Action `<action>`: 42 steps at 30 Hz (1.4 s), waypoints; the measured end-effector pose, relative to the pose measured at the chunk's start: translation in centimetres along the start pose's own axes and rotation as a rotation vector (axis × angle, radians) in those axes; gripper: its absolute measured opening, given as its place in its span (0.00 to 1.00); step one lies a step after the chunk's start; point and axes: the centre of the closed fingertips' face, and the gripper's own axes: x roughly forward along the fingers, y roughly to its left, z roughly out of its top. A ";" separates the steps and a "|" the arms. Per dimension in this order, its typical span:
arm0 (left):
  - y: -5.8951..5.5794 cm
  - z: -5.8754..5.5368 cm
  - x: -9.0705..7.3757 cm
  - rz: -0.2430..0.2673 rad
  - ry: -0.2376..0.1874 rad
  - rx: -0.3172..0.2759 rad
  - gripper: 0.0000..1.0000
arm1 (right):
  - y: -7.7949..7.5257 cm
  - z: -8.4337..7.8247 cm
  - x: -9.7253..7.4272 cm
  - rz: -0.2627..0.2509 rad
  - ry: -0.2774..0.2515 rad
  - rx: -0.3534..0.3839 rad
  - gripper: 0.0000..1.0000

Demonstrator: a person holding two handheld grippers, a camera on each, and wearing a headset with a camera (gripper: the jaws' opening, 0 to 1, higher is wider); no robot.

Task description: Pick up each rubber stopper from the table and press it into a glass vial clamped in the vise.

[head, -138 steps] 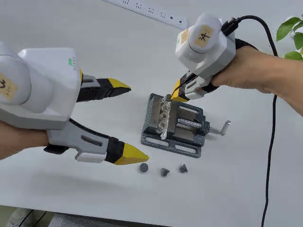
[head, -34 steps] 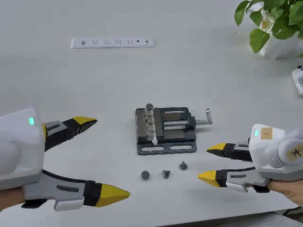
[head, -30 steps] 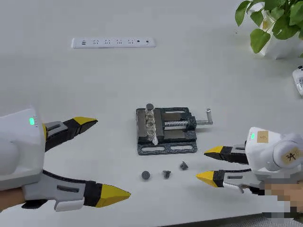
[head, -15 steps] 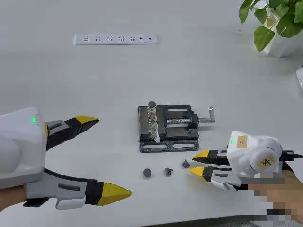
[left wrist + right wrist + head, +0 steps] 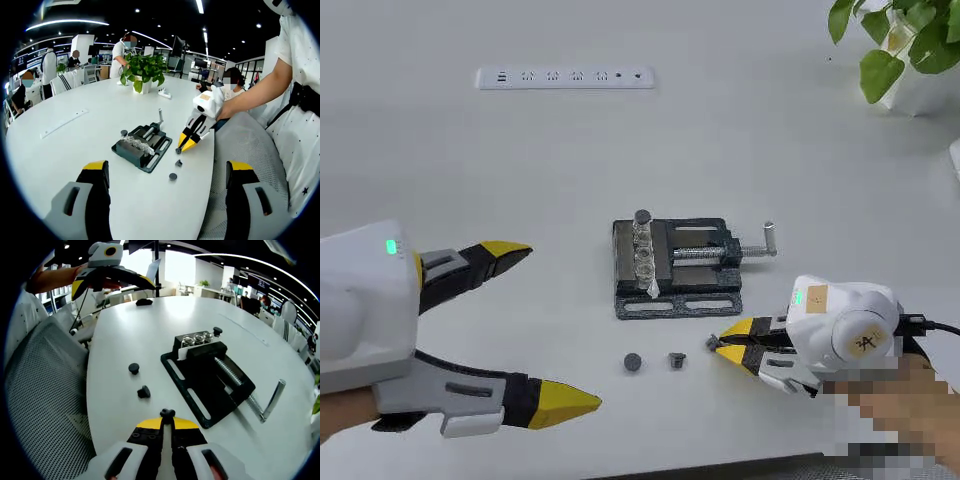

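A dark vise in the middle of the table clamps a row of glass vials. The far vial carries a dark rubber stopper. Two loose stoppers lie in front of the vise. My right gripper sits low at the table, shut on a third stopper that pokes out between its yellow tips. My left gripper hangs wide open at the left, well away from the vise, with nothing in it. The left gripper view has the vise and the right gripper.
The vise handle sticks out to the right. A white power strip lies at the back and a potted plant stands at the back right. The table's front edge runs close below the grippers, with a mesh chair beside it.
My right gripper has moved left to the rightmost loose stopper and has shut on it. The left gripper has stayed where it was, open.
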 end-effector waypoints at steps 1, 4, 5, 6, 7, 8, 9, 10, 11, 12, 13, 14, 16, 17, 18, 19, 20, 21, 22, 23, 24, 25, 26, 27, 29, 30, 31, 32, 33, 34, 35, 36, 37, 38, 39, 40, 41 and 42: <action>0.0 0.0 0.0 0.000 0.001 0.000 0.97 | 0.0 0.0 0.0 -0.002 0.000 0.000 0.00; 0.0 -0.1 0.0 -0.002 0.001 0.000 0.97 | -0.1 0.0 0.0 -0.004 -0.002 0.002 0.00; -0.1 -0.1 0.1 -0.003 0.001 -0.002 0.96 | 0.0 0.0 0.0 -0.006 -0.004 0.005 0.00; 0.0 -0.1 0.1 -0.003 0.002 -0.001 0.96 | 0.0 0.0 0.0 -0.005 -0.003 0.005 0.00; -0.1 -0.1 0.1 -0.004 0.001 -0.001 0.96 | 0.0 0.0 0.0 -0.006 -0.002 0.002 0.00; -0.1 0.0 0.1 -0.005 0.001 -0.003 0.96 | 0.0 0.0 0.0 -0.007 -0.001 -0.002 0.00; -0.1 0.0 0.1 -0.005 0.000 -0.003 0.95 | 0.0 0.0 0.0 -0.007 0.001 -0.005 0.00; -0.1 0.0 0.1 -0.006 0.002 -0.002 0.95 | 0.0 0.0 0.0 -0.008 0.002 -0.008 0.00; -0.1 0.0 0.1 -0.006 0.003 -0.002 0.95 | 0.0 0.0 0.0 -0.008 0.003 -0.008 0.00; -0.1 0.0 0.1 -0.006 0.002 -0.003 0.95 | 0.0 0.0 0.0 -0.009 0.003 -0.007 0.00; -0.1 0.0 0.2 -0.006 0.000 -0.002 0.95 | 0.1 0.0 0.0 -0.008 0.003 -0.007 0.00; -0.1 0.1 0.2 -0.006 -0.001 -0.001 0.95 | 0.1 0.1 0.0 -0.009 0.003 -0.006 0.00; -0.1 0.1 0.2 -0.007 -0.001 0.001 0.95 | 0.1 0.1 0.0 -0.010 0.004 -0.010 0.00; -0.1 0.2 0.2 -0.006 -0.003 0.000 0.95 | 0.0 0.1 -0.1 -0.011 0.004 -0.012 0.00; 0.0 0.2 0.2 -0.006 -0.003 0.000 0.95 | 0.0 0.1 -0.1 -0.010 0.004 -0.011 0.00; -0.1 0.2 0.2 -0.007 -0.003 0.000 0.95 | 0.0 0.1 -0.1 -0.009 0.004 -0.009 0.00; -0.1 0.2 0.2 -0.007 -0.003 0.001 0.95 | 0.0 0.0 -0.1 -0.009 0.004 -0.010 0.00; -0.1 0.2 0.2 -0.008 -0.003 0.001 0.95 | 0.0 0.0 0.0 -0.008 0.003 -0.008 0.00; -0.1 0.2 0.3 -0.008 -0.002 0.001 0.94 | 0.1 0.1 0.0 -0.007 0.002 -0.004 0.00; -0.1 0.2 0.3 -0.008 -0.002 0.001 0.94 | 0.1 0.1 0.0 -0.008 0.002 -0.005 0.00; -0.1 0.3 0.3 -0.009 -0.004 0.001 0.94 | 0.1 0.1 0.0 -0.007 0.002 -0.004 0.00; -0.1 0.3 0.3 -0.008 -0.004 0.002 0.94 | 0.2 0.2 -0.1 -0.004 -0.001 0.000 0.00; -0.1 0.3 0.3 -0.008 -0.004 0.002 0.94 | 0.3 0.2 -0.1 -0.004 -0.001 0.001 0.00; -0.1 0.3 0.3 -0.007 -0.005 0.002 0.94 | 0.3 0.2 -0.1 -0.004 0.000 -0.001 0.00; -0.1 0.4 0.3 -0.007 -0.007 0.001 0.94 | 0.2 0.2 -0.1 -0.006 -0.003 0.005 0.00; -0.1 0.5 0.3 -0.007 -0.008 0.001 0.94 | 0.2 0.2 -0.2 -0.010 -0.008 0.010 0.00; -0.1 0.5 0.3 -0.006 -0.008 0.002 0.94 | 0.1 0.3 -0.3 -0.014 -0.010 0.011 0.00; -0.1 0.6 0.3 -0.006 -0.009 0.002 0.94 | 0.1 0.4 -0.5 -0.019 -0.014 0.013 0.00; -0.1 0.6 0.4 -0.007 -0.012 0.002 0.94 | 0.1 0.6 -0.7 -0.022 -0.018 0.015 0.00; -0.1 0.7 0.4 -0.007 -0.013 0.004 0.94 | 0.0 0.9 -1.0 -0.026 -0.025 0.016 0.00; -0.1 0.8 0.4 -0.008 -0.014 0.004 0.94 | 0.0 1.1 -1.3 -0.031 -0.031 0.017 0.00; -0.2 0.8 0.5 -0.008 -0.015 0.004 0.94 | 0.0 1.3 -1.5 -0.034 -0.037 0.019 0.00; -0.2 1.0 0.6 -0.009 -0.017 0.005 0.94 | 0.0 1.7 -1.9 -0.040 -0.048 0.020 0.00; -0.2 1.0 0.6 -0.009 -0.019 0.005 0.94 | 0.0 2.0 -2.2 -0.045 -0.055 0.019 0.00; -0.2 1.2 0.6 -0.008 -0.021 0.005 0.94 | -0.1 2.3 -2.5 -0.050 -0.064 0.019 0.00; -0.2 1.4 0.7 -0.007 -0.022 0.007 0.94 | -0.2 2.9 -3.0 -0.059 -0.081 0.021 0.00; -0.2 1.6 0.7 -0.006 -0.026 0.007 0.93 | -0.2 3.3 -3.4 -0.066 -0.096 0.025 0.00; -0.2 2.0 0.8 -0.007 -0.037 0.008 0.93 | -0.3 4.1 -3.9 -0.073 -0.121 0.031 0.00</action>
